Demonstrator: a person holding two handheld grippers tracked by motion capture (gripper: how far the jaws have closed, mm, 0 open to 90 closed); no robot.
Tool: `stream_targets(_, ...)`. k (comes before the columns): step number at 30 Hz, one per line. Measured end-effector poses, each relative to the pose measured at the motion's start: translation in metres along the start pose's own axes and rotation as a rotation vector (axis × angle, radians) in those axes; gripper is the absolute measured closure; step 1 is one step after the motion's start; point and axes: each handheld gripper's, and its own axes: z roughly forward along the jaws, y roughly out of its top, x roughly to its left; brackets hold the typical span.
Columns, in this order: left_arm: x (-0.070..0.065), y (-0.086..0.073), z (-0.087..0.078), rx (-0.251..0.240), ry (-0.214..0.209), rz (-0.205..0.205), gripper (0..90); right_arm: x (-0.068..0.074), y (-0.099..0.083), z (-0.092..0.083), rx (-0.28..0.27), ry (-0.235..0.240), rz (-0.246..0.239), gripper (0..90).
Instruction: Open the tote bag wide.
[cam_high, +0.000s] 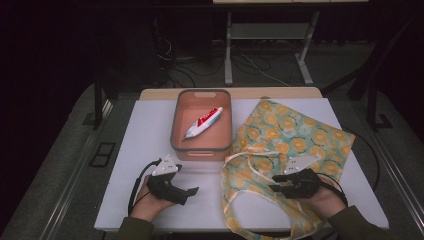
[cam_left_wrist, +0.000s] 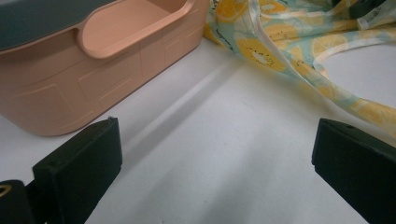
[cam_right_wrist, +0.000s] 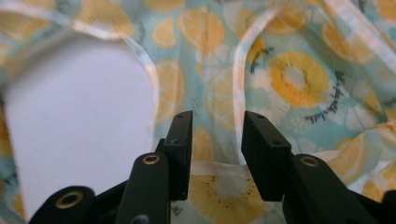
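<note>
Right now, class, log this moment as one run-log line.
left gripper open | right gripper open over lemon-print fabric bag | red-white toothpaste tube in pink plastic bin

A white-topped bench (cam_high: 150, 130) with a pale wooden far edge stands on grey carpeted floor (cam_high: 60, 165). Near its middle sits a peach-coloured plastic bin with a grey rim (cam_high: 176, 125), and inside lies a red, white and blue tube of toothpaste (cam_high: 202, 122), slanted across the bottom. Just to the right of the bin, touching its near corner, a light teal cloth bag printed with yellow lemon slices (cam_high: 295, 130) lies spread flat, its pale straps looping toward the near edge. Beyond the bench, the grey metal legs of another table (cam_high: 229, 50) rise among dark cables (cam_high: 172, 65).
</note>
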Motion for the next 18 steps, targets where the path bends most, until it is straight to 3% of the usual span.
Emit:
stream_targets(6,-0.001,0.0,0.001,-0.001,-0.002,-0.002,0.5,0.001,-0.003,0.011,0.047,-0.016,-0.026,55.4)
stream_targets(10,-0.001,0.0,0.001,0.0,-0.003,0.0,0.5,0.0,-0.004,0.016,0.059,-0.019,-0.026,56.5)
stream_targets(18,-0.001,0.0,0.001,0.0,-0.003,-0.001,0.6,-0.008,-0.006,0.016,0.043,-0.004,0.006,84.4)
